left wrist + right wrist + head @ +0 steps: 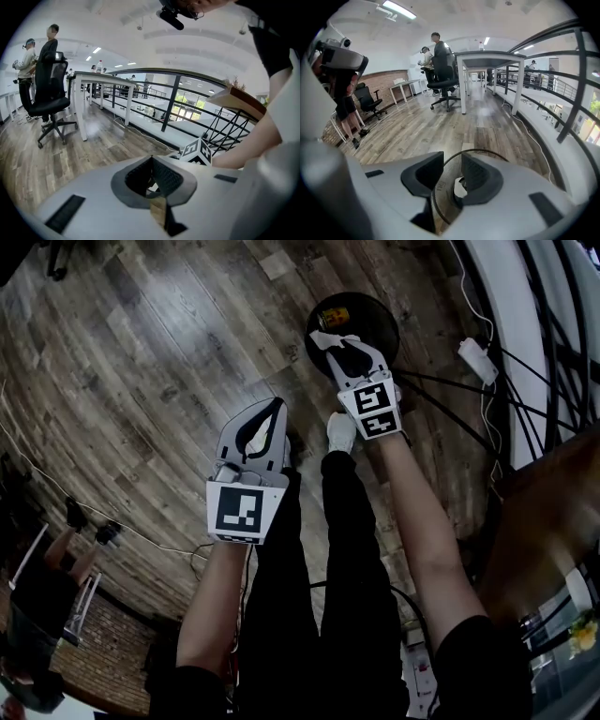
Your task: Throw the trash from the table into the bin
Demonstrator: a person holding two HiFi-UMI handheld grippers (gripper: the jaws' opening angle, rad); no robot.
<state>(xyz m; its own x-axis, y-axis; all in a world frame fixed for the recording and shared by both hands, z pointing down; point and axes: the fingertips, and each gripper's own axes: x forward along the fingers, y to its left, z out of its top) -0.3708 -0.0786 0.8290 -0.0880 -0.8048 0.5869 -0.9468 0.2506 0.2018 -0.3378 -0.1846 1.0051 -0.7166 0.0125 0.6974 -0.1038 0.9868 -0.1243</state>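
Black bin (386, 322) lies below the right claw (337, 341), jaws apart; left claw (276, 409) closed.

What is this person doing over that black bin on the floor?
A person stands over a black bin with a gripper in each hand. The right gripper hangs above the bin, jaws apart and empty; some rubbish lies inside. The left gripper, beside it, is shut on nothing.

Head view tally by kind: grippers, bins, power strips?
Grippers: 2 (left gripper, right gripper)
Bin: 1
Power strip: 1
Total: 4
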